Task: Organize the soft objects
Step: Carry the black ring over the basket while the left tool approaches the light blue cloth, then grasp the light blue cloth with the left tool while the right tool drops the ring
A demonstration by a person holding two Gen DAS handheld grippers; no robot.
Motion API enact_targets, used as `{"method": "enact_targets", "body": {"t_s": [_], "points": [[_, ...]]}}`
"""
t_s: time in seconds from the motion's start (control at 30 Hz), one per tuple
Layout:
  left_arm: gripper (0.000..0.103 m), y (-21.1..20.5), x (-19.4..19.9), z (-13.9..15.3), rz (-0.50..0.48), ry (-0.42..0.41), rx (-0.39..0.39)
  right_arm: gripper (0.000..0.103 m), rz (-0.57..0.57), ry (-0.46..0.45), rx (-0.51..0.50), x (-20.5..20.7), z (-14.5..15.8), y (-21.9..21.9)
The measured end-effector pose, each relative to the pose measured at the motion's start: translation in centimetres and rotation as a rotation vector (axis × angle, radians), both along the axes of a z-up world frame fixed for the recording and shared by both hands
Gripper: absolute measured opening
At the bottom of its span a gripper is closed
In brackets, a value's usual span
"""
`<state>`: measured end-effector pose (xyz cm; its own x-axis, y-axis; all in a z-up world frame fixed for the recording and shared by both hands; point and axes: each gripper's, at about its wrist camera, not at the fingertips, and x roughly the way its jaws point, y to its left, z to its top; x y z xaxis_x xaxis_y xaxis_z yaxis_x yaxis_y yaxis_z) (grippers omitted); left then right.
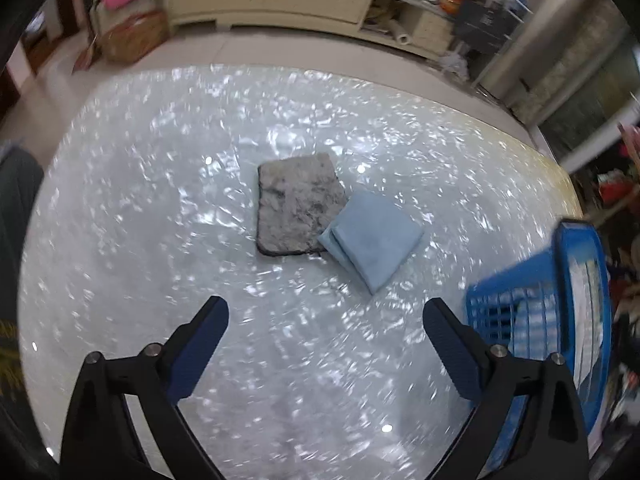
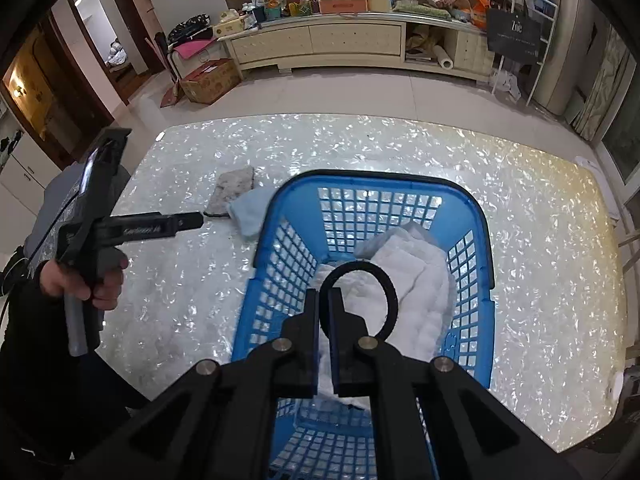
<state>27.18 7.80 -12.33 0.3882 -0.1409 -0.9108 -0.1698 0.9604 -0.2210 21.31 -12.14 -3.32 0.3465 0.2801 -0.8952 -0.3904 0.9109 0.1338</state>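
Note:
A grey mottled cloth [image 1: 298, 208] lies on the shiny table [image 1: 160, 200], with a folded light blue cloth [image 1: 374, 238] touching its right corner. My left gripper [image 1: 325, 322] is open and empty, hovering in front of both cloths. A blue plastic basket [image 2: 376, 192] holds a folded white towel [image 2: 416, 276]. My right gripper [image 2: 324, 304] is shut on a black ring [image 2: 390, 296] held above the towel in the basket. The basket also shows in the left wrist view [image 1: 560, 300]. The grey cloth [image 2: 236, 190] and blue cloth [image 2: 250, 214] lie left of the basket.
The left hand and its gripper body [image 2: 100, 216] show at the left of the right wrist view. A cream TV cabinet [image 2: 320, 46] with clutter and a cardboard box [image 2: 208, 80] stand on the floor beyond the table's far edge.

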Motion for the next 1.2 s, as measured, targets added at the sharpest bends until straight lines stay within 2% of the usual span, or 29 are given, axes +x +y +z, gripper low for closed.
{"method": "enact_targets", "body": {"t_s": [0.3,0.5,0.67,0.7,0.8,0.87,0.93,1.07,1.2], "points": [[0.092,-1.2,3.6,-3.3,0.091,0.073,-0.012,0.004,-0.004,0.018,0.050,0.4,-0.1,-2.8],[0.084,-2.4,4.9,-5.3,0.128,0.119,0.014,0.004,-0.003,0.026,0.065,0.2,-0.3,-3.3],[0.067,-2.9,5.5,-6.7,0.156,0.141,0.025,0.004,-0.003,0.028,0.078,-0.1,-0.2,-3.5],[0.067,-3.2,5.6,-6.7,0.165,0.133,0.039,0.004,-0.003,0.027,0.081,-0.2,-0.1,-3.5],[0.055,-3.5,6.1,-6.8,0.167,0.116,0.065,0.004,-0.007,0.029,0.087,-0.3,-0.1,-3.6],[0.038,-3.8,6.3,-6.7,0.158,0.115,0.067,0.004,-0.014,0.032,0.088,-0.1,-0.3,-3.7],[0.025,-4.0,6.6,-6.7,0.143,0.113,0.070,0.004,-0.022,0.034,0.092,0.1,-0.2,-3.8],[0.008,-4.8,7.0,-6.7,0.100,0.110,0.083,0.004,-0.024,0.040,0.096,0.4,-0.4,-3.7],[0.005,-4.8,6.9,-6.9,0.088,0.099,0.035,0.004,-0.017,0.049,0.078,1.2,-0.8,-2.7]]}}
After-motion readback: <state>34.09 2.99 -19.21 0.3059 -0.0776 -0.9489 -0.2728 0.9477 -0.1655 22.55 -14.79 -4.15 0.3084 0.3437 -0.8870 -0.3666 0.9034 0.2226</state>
